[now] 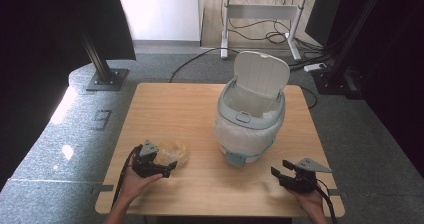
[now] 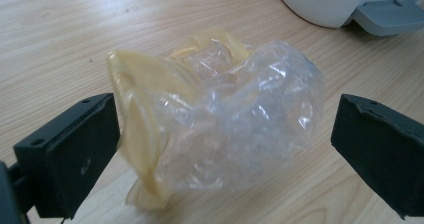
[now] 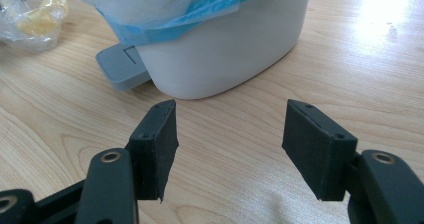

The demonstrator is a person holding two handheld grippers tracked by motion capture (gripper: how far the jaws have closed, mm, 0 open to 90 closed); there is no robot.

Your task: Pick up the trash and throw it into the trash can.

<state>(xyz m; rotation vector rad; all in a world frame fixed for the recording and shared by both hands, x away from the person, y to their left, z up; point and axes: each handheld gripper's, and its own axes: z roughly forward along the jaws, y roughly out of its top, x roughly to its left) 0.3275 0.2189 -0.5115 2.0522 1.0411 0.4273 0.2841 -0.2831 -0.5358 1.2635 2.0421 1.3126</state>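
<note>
So the crumpled plastic wrapper (image 2: 220, 119) sits near the table's (image 1: 200, 184) front left corner, between the left gripper's (image 1: 167, 168) spread jaws, not pinched yet. Bin (image 1: 250, 116) is open mid-table; right gripper (image 3: 230, 144) spread, idle. Probably everything's left.

Pale wood-grain table (image 1: 200, 184), white bin (image 1: 250, 134) with blue-edged liner (image 3: 200, 9), clear-and-yellow crumpled wrapper (image 2: 215, 119), black fingers (image 3: 155, 144).
</note>
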